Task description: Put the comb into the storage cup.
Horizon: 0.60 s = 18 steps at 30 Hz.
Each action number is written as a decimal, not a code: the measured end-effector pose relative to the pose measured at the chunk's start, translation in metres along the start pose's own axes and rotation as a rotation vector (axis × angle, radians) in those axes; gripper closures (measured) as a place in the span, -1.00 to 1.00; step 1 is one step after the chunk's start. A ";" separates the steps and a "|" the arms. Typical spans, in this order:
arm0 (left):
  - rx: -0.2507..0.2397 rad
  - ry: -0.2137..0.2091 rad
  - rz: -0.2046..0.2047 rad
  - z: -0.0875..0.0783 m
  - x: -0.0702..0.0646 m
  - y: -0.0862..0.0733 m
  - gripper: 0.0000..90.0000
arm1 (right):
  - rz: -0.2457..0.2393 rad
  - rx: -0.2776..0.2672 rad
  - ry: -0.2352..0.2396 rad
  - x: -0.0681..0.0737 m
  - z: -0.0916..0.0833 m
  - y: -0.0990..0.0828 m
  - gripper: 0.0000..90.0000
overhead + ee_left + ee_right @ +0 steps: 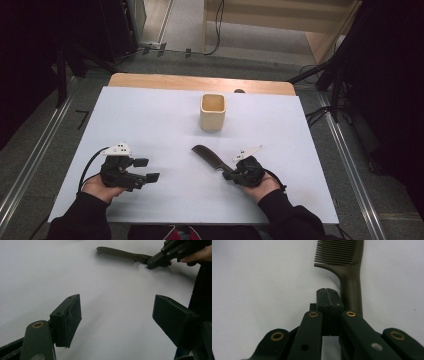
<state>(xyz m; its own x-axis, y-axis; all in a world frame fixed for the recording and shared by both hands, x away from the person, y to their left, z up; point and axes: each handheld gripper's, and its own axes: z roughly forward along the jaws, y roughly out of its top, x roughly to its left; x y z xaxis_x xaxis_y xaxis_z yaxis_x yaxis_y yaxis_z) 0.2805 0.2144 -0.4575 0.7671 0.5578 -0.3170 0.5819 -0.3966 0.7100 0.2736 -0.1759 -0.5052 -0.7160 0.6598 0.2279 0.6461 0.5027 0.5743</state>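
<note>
A dark brown comb (pixel 207 155) lies flat on the white table sheet, its teeth end toward the far left and its handle toward my right gripper (pixel 227 175). In the right gripper view the jaws (pixel 328 296) are pressed together with nothing between them. The comb's handle (pixel 350 290) runs just beside them on the right, and I cannot tell whether it touches them. My left gripper (pixel 147 170) rests at the front left, open and empty, with bare sheet between its pads (pixel 67 320). From there the comb (pixel 120 253) and the right gripper (pixel 155 263) show farther off.
A beige square cup (pixel 213 112) stands upright at the middle back of the white sheet (pixel 150 115). The wooden table edge (pixel 200 82) runs behind it. Dark stands and cables flank the table on both sides.
</note>
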 end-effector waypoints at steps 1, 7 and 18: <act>0.001 0.001 0.000 0.000 0.000 0.000 -0.48 | 0.000 -0.005 -0.004 -0.002 0.000 0.000 0.95; 0.001 0.000 0.001 0.000 0.000 0.000 -0.48 | 0.010 -0.014 -0.016 -0.009 0.000 0.002 0.95; 0.001 0.000 0.001 0.000 0.000 0.000 -0.48 | 0.020 -0.023 -0.023 -0.015 0.001 0.005 0.95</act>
<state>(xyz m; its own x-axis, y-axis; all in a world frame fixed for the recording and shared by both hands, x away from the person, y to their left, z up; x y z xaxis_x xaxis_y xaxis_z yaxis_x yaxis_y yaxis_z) 0.2806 0.2141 -0.4576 0.7673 0.5576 -0.3167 0.5819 -0.3979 0.7093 0.2874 -0.1826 -0.5065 -0.6964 0.6827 0.2212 0.6539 0.4766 0.5876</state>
